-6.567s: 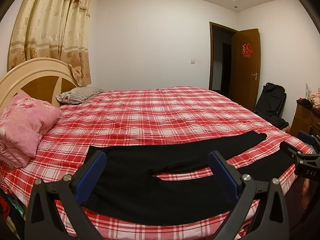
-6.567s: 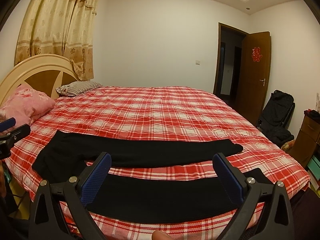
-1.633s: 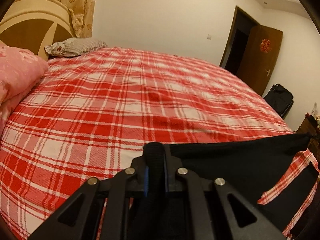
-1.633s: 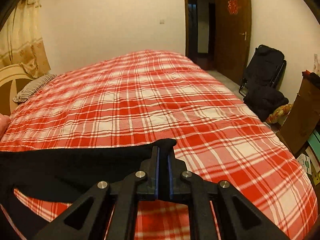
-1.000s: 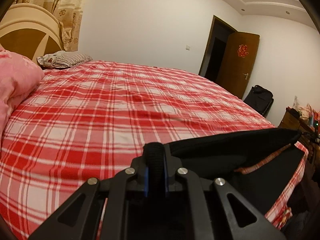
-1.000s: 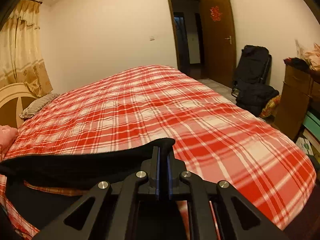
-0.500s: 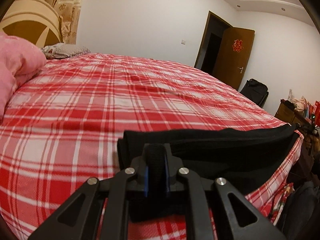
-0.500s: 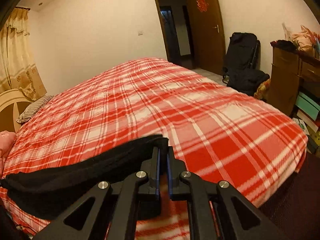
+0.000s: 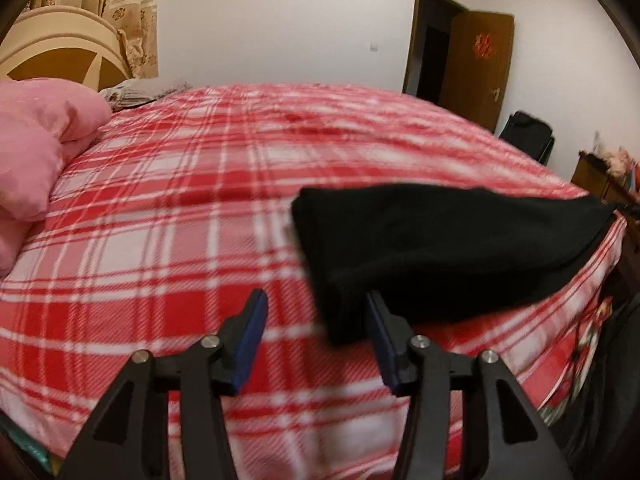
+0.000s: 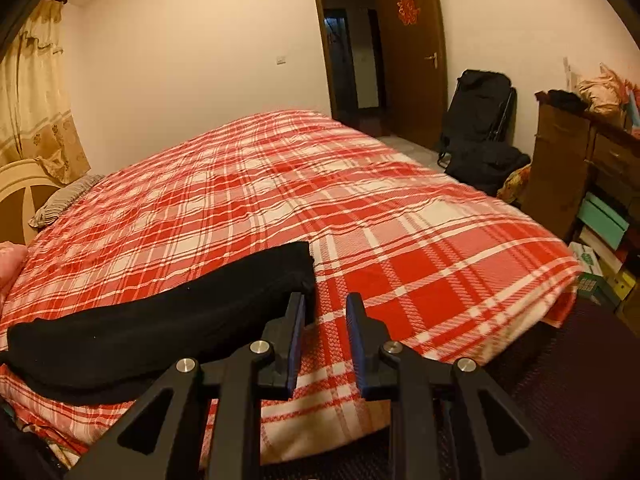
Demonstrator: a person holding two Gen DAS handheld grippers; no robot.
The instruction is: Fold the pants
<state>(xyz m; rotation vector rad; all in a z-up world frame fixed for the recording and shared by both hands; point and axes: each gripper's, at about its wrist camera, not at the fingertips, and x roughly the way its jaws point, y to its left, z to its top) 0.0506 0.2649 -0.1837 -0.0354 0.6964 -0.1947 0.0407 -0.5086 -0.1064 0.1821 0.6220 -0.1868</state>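
The black pants [image 9: 432, 240] lie on the red plaid bed [image 9: 200, 208], one leg folded over the other in a long band along the near edge. My left gripper [image 9: 316, 304] is open and empty, just left of the pants' waist end; its right finger [image 9: 380, 332] is beside the cloth. In the right wrist view the pants [image 10: 168, 312] stretch left from the cuff end. My right gripper [image 10: 326, 304] is partly open and empty, just right of the cuffs.
A pink quilt [image 9: 36, 152] and a striped pillow [image 9: 132, 94] lie by the headboard [image 9: 60, 56]. A wooden dresser [image 10: 580, 160], stacked boxes [image 10: 600, 236] and a black bag [image 10: 480, 124] stand right of the bed. The door [image 10: 412, 52] is open.
Both grippers laid the upper leg over the lower one near the bed edge, then opened and let go of the pants. The left has shifted left of the waist, the right to the right of the cuffs.
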